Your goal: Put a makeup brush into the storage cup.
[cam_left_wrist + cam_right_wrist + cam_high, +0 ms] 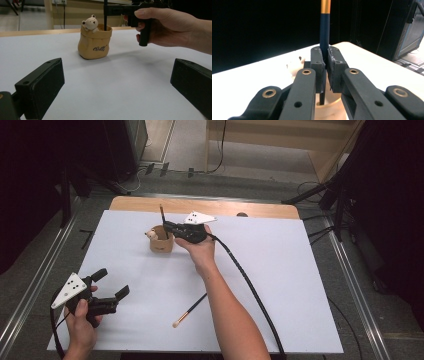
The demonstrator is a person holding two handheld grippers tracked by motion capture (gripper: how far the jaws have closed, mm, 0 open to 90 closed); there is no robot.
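Note:
A tan bag-shaped pot (161, 240) with a small bear figure (90, 23) on its rim stands on the white sheet. My right gripper (167, 226) hovers over the pot, shut on a dark brush (324, 30) that stands upright with its lower end inside the pot (332, 107). The brush handle (162, 215) sticks up above the jaws; a gold band shows on it. A second brush (190, 310) lies flat on the sheet near the right forearm. My left gripper (111, 284) rests at the front left, open and with nothing between its jaws, facing the pot (94, 42).
The white sheet (280, 270) covers a wooden table (150, 203). The right gripper's cable (250, 290) trails across the sheet to the front edge. Dark stands and cables crowd the floor beyond the table's far and right sides.

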